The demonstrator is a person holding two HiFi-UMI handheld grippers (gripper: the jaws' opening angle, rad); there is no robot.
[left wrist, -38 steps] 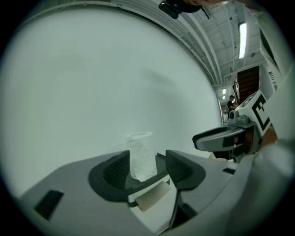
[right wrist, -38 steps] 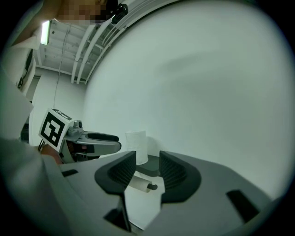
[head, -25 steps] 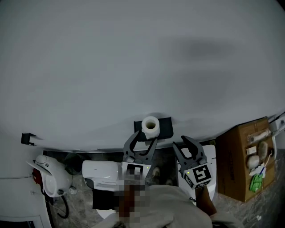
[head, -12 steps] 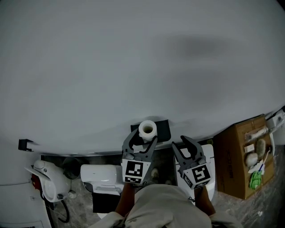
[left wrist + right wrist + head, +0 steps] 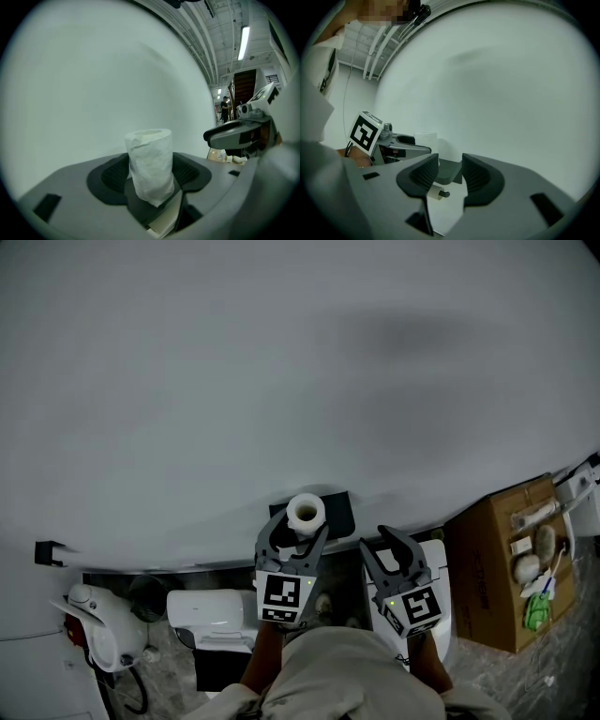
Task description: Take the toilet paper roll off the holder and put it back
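White toilet paper roll [image 5: 150, 166] pinched upright by left gripper [image 5: 296, 532] | right gripper [image 5: 450, 173] spread, empty | black holder [image 5: 337, 513] beside roll

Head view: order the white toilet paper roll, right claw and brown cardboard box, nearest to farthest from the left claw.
1. White toilet paper roll: inside the left claw.
2. Right claw: just right.
3. Brown cardboard box: far right.

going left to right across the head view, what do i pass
black wall bracket → white rounded appliance → white boxy unit → left gripper clamping the toilet paper roll → right gripper → cardboard box
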